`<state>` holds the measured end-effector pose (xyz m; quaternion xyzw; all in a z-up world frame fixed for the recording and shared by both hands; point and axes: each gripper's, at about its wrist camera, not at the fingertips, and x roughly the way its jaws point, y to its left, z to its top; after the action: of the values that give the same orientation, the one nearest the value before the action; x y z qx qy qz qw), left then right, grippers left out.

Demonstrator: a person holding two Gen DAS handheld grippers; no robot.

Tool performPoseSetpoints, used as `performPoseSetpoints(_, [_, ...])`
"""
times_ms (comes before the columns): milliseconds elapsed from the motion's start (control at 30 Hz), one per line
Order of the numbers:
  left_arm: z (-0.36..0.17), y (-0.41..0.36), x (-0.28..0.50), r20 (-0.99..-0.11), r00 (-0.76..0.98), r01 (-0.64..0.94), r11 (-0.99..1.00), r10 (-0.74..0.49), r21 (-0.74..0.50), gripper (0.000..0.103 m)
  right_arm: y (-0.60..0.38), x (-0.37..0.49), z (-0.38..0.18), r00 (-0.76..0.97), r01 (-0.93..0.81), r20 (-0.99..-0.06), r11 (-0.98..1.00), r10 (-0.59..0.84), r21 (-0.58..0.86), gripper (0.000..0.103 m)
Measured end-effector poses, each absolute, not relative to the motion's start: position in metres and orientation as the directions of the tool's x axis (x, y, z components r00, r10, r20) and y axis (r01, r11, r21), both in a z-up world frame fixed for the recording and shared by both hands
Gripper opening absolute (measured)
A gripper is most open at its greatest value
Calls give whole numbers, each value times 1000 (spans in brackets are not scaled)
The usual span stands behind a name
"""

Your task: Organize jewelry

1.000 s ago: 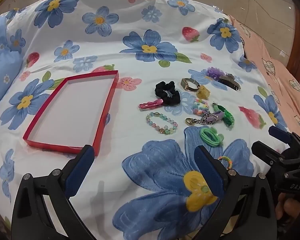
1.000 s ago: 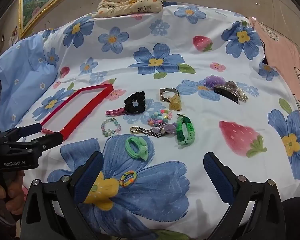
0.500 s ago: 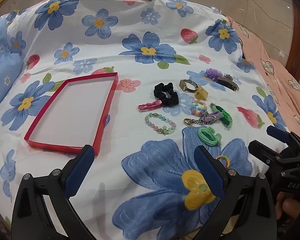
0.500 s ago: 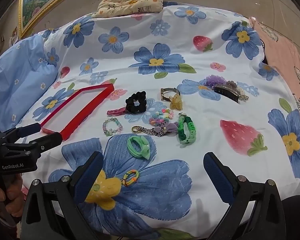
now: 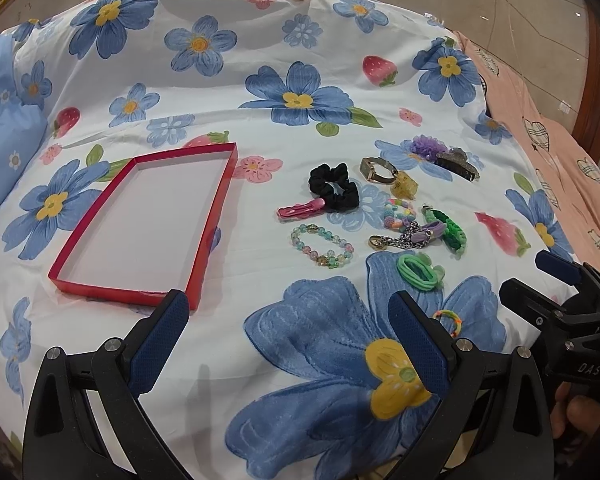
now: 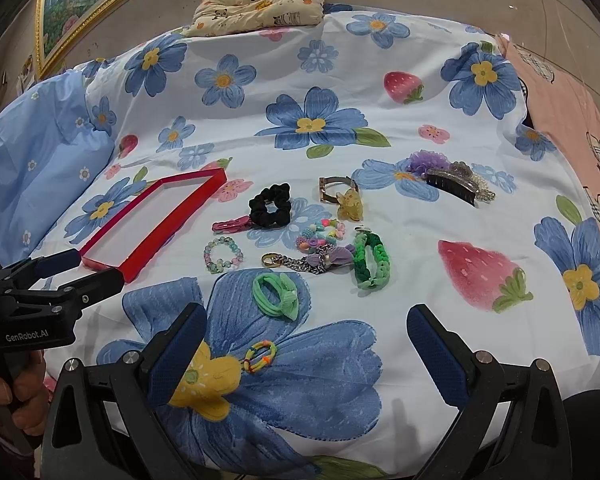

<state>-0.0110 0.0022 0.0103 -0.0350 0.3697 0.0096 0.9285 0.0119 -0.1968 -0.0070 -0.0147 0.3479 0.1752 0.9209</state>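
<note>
1. Jewelry lies scattered right of the empty red tray (image 5: 214, 216); I judge nothing sorted yet.
2. I'd take the near rainbow ring (image 6: 260, 356) first with my right gripper (image 6: 304, 344), pinching low without snagging the bedsheet (image 6: 400, 60).
3. Both grippers hover at the near edge, fingers wide apart, empty; left gripper (image 5: 288, 340) sits near the tray's corner.

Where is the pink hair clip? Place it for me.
In both views the pink hair clip lies on the bedspread between the red tray and the black scrunchie, touching the scrunchie, just beyond the beaded bracelet.
</note>
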Motion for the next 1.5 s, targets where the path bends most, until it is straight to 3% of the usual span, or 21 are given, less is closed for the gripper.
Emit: performPoseSetpoints(1500, [-5, 1, 7, -715, 699, -27, 997, -29, -68, 101, -193, 26, -5, 678, -347, -650, 929, 343, 128, 101])
